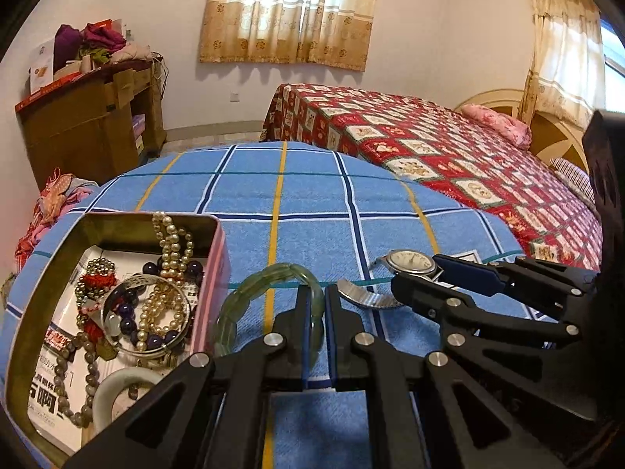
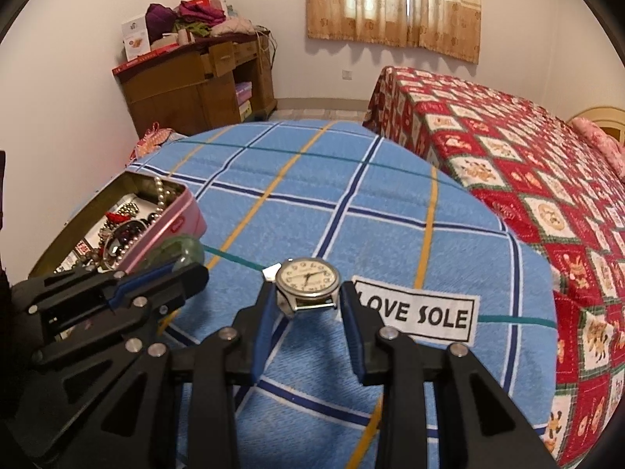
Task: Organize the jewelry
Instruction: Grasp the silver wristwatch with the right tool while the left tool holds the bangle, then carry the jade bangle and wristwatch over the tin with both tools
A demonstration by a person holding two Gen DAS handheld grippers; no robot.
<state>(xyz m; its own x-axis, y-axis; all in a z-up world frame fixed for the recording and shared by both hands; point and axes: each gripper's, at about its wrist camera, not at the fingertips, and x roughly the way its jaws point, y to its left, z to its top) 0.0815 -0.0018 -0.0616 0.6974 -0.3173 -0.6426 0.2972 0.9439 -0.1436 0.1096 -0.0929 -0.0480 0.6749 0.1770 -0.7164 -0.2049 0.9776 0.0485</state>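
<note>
My left gripper (image 1: 315,295) is shut on a green jade bracelet (image 1: 250,293), pinching its right side just above the blue checked cloth (image 1: 312,195). The bracelet also shows in the right wrist view (image 2: 183,250). A pink tin (image 1: 218,258) at the left holds pearl strands, bead bracelets and a silver bangle. My right gripper (image 2: 306,299) is open around a silver wristwatch (image 2: 306,279) with a cream dial; the fingers stand on either side of the case with a gap on the right. The watch shows in the left wrist view (image 1: 410,264) with its metal band (image 1: 367,297).
A "LOVE SOLE" label (image 2: 418,312) lies on the cloth to the right of the watch. A bed with a red patterned cover (image 1: 449,156) stands behind on the right. A wooden desk (image 1: 90,117) piled with clothes stands at the back left.
</note>
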